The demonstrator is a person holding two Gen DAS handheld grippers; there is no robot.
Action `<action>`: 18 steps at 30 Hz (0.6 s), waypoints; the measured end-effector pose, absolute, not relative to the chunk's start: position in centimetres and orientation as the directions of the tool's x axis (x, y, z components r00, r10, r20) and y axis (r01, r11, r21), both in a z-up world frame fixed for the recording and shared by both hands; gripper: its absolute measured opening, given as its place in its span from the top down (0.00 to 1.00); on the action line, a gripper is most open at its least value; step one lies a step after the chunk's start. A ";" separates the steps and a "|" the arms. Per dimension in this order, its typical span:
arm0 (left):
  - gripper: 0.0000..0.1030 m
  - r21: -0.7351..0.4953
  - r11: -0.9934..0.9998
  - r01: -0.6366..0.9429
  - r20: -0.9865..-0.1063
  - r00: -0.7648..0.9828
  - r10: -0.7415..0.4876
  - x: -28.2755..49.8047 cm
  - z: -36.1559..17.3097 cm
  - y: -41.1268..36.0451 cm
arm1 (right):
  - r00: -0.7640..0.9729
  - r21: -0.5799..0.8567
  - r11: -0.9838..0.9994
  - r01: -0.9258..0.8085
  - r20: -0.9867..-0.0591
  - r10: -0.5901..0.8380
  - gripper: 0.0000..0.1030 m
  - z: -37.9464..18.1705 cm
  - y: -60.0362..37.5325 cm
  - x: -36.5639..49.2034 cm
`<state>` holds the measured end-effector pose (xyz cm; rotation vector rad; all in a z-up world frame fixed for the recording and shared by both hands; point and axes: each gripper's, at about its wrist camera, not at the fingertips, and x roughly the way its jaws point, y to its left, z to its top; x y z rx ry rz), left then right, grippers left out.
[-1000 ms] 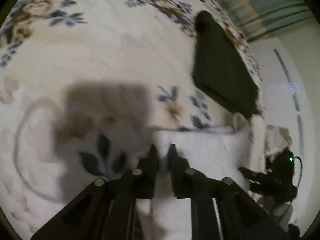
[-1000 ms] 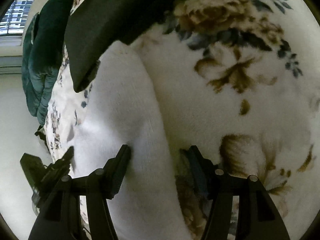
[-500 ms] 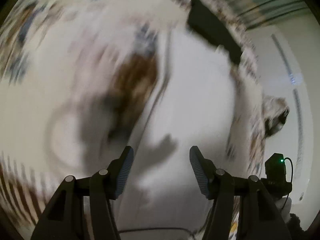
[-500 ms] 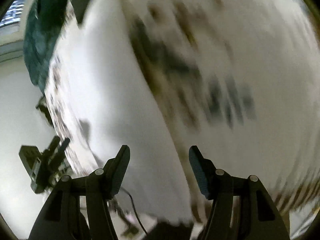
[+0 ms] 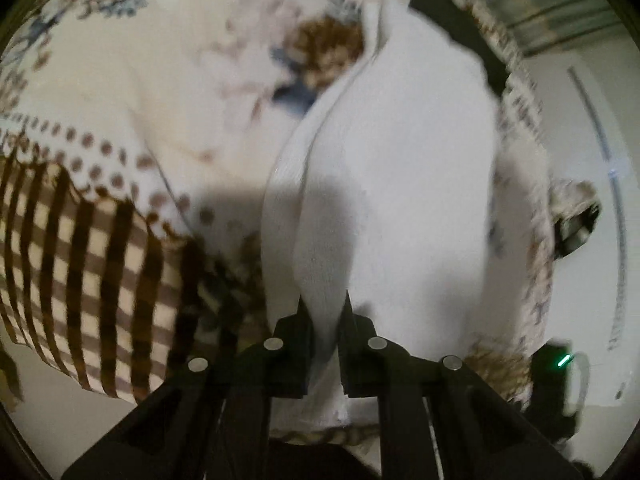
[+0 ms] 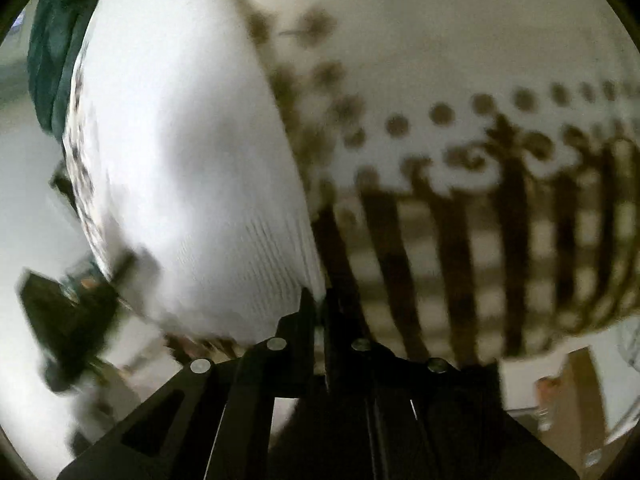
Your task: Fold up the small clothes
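Observation:
A white ribbed garment (image 5: 400, 184) lies on the floral bedspread (image 5: 140, 92), stretching away from me. My left gripper (image 5: 324, 304) is shut on the garment's near edge, with cloth pinched between its black fingers. In the right wrist view the same white garment (image 6: 188, 160) fills the left half. My right gripper (image 6: 316, 298) is shut on the garment's near corner. A folded dark garment (image 5: 436, 4) lies beyond the white one.
The bedspread's brown checked border (image 5: 88, 272) hangs over the bed edge at the left; it also shows in the right wrist view (image 6: 500, 232). A dark green pillow (image 6: 52, 52) lies at the far left. A black device with a green light (image 5: 560, 364) sits low right.
Both grippers were open half a second ago and have now shut on the white garment's near edge. Both views have pulled back towards the bed's checked border.

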<state>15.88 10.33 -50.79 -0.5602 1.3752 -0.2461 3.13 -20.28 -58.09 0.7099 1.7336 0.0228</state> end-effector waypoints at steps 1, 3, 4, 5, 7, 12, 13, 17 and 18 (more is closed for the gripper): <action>0.92 -0.530 0.834 -0.157 -0.843 0.207 -0.497 16.0 -50.2 10.5 | -0.123 0.363 0.824 0.436 -0.882 0.454 0.98 -58.1 -20.1 2.6; 0.92 -0.497 0.858 -0.130 -0.860 0.209 -0.466 16.1 -50.3 10.6 | -0.141 0.351 0.831 0.431 -0.884 0.446 0.98 -58.4 -19.6 1.4; 0.92 -0.469 0.875 -0.123 -0.875 0.196 -0.442 15.9 -51.2 10.8 | -0.131 0.375 0.821 0.431 -0.874 0.468 0.98 -58.2 -19.3 1.4; 0.92 -0.451 0.881 -0.142 -0.888 0.173 -0.426 15.7 -52.5 11.2 | -0.124 0.401 0.813 0.421 -0.863 0.490 0.98 -57.9 -18.6 1.5; 0.91 -0.503 0.841 -0.200 -0.863 0.160 -0.479 15.5 -54.4 12.2 | -0.144 0.437 0.820 0.370 -0.845 0.515 0.98 -57.8 -16.5 1.8; 0.59 -0.559 0.790 -0.253 -0.829 0.153 -0.538 15.0 -55.2 14.3 | -0.167 0.400 0.845 0.356 -0.862 0.478 0.94 -61.2 -14.3 3.4; 0.47 -0.569 0.783 -0.249 -0.822 0.172 -0.543 14.9 -54.9 14.9 | -0.161 0.426 0.822 0.378 -0.844 0.511 0.89 -61.4 -14.6 3.6; 0.37 -0.630 0.740 -0.236 -0.777 0.195 -0.598 14.4 -55.3 15.7 | -0.124 0.507 0.769 0.389 -0.799 0.589 0.44 -60.4 -15.8 4.0; 0.37 -0.636 0.736 -0.231 -0.772 0.187 -0.608 14.7 -55.6 15.8 | -0.106 0.527 0.753 0.394 -0.788 0.606 0.41 -60.4 -16.5 3.9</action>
